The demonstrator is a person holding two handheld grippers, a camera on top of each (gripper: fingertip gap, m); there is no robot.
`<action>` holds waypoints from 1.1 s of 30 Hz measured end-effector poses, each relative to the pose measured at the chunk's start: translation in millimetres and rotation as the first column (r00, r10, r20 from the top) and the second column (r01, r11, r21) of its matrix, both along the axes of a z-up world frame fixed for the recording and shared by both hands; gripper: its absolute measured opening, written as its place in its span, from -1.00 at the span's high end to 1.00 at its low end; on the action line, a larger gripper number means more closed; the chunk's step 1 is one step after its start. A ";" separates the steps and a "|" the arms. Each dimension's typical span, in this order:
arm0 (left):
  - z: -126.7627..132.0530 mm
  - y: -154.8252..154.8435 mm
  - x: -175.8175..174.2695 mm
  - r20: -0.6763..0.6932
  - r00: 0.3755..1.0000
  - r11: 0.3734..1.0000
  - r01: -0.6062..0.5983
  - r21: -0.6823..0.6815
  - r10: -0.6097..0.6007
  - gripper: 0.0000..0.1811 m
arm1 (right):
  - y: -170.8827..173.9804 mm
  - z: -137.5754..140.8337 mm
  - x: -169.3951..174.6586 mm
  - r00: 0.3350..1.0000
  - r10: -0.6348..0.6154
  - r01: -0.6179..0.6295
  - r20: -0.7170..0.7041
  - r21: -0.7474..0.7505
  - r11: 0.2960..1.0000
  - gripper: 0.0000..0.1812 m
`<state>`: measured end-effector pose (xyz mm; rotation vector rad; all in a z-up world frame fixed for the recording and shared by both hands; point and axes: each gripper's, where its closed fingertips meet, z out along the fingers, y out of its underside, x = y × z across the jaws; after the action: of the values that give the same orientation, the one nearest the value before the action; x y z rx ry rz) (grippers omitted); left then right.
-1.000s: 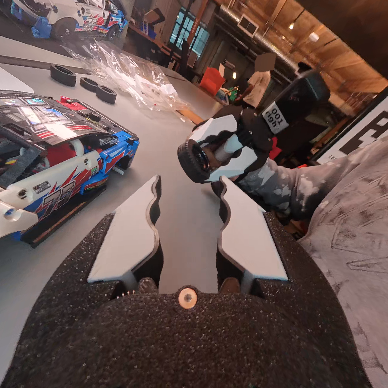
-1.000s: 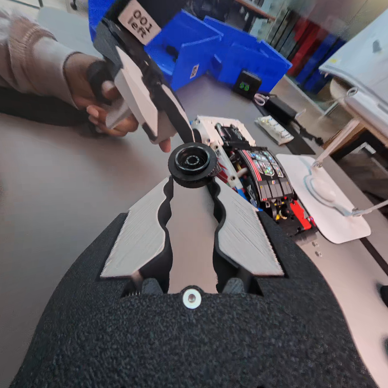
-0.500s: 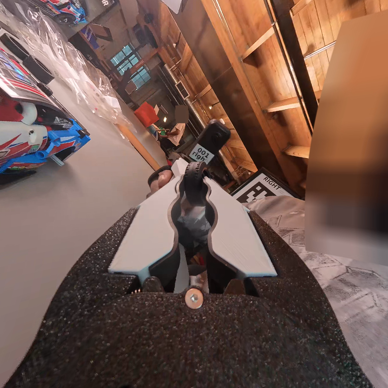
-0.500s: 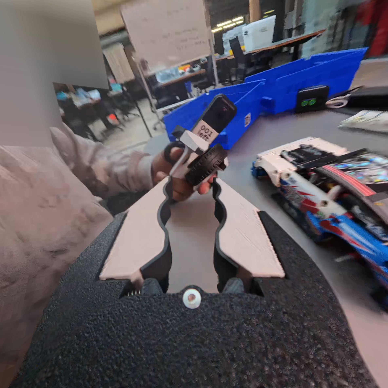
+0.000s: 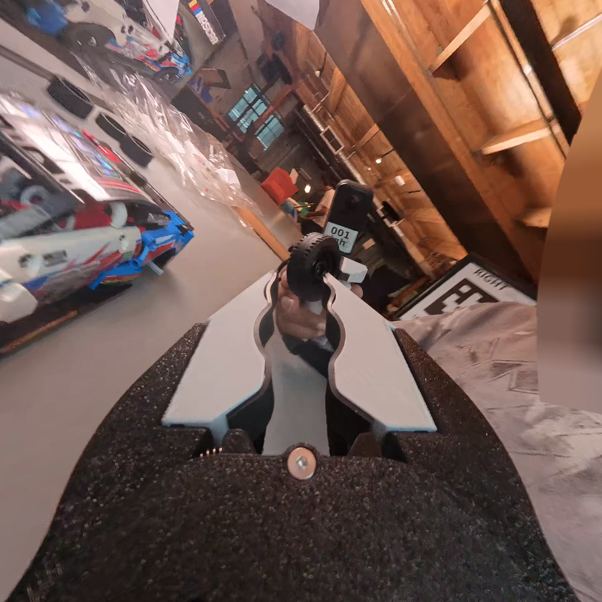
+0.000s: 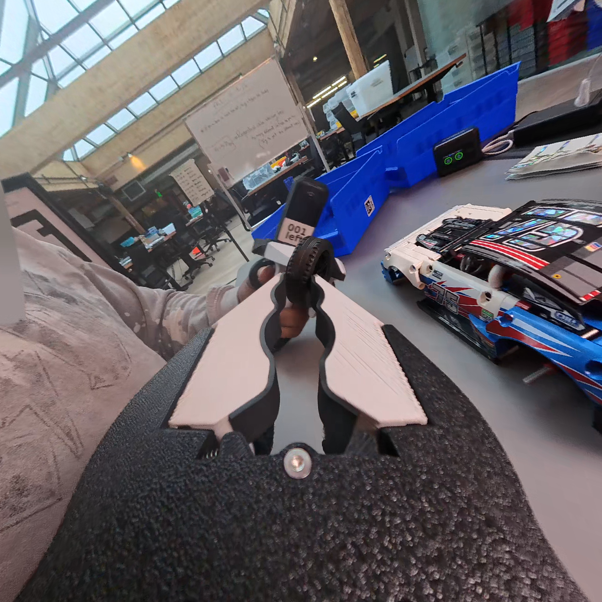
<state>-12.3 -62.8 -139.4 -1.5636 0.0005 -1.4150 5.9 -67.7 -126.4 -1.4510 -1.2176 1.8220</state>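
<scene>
Right gripper (image 6: 303, 286): jaws nearly closed, pinching small black wheel (image 6: 304, 260) across tread, in air just short of model car (image 6: 488, 277) nose.

Left gripper (image 5: 299, 280): jaws standing partly apart, tips flanking same wheel; whether gripping, cannot tell.

You are likely handling a light, stiff hub with rubbery tyre: tread giving good purchase, rim faces likely slicker.

Beyond car: loose tyres (image 5: 110, 125), clear plastic bags (image 5: 182, 153), blue bins (image 6: 407, 156) lying on table (image 6: 456, 456).
</scene>
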 end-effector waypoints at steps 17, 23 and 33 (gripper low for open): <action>-19.0 13.0 3.6 -0.132 0.984 0.988 -0.131 -0.086 0.119 1.00 | 20.9 -36.2 -16.2 0.916 -0.400 0.269 0.014 0.719 0.641 0.86; -37.2 14.8 2.2 -0.377 0.910 0.979 -0.201 -0.035 0.173 1.00 | 21.0 -49.6 -14.7 0.902 -0.431 0.214 -0.020 0.887 0.409 0.88; -54.5 12.2 0.7 -0.489 0.866 0.985 -0.158 -0.068 0.105 1.00 | 31.1 -49.0 -1.8 0.944 -0.316 0.191 0.094 0.625 0.757 0.95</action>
<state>-11.7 -50.6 -193.9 -1.9346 0.1190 -0.8971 4.1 -36.5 -175.4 -1.3376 -1.4427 0.9736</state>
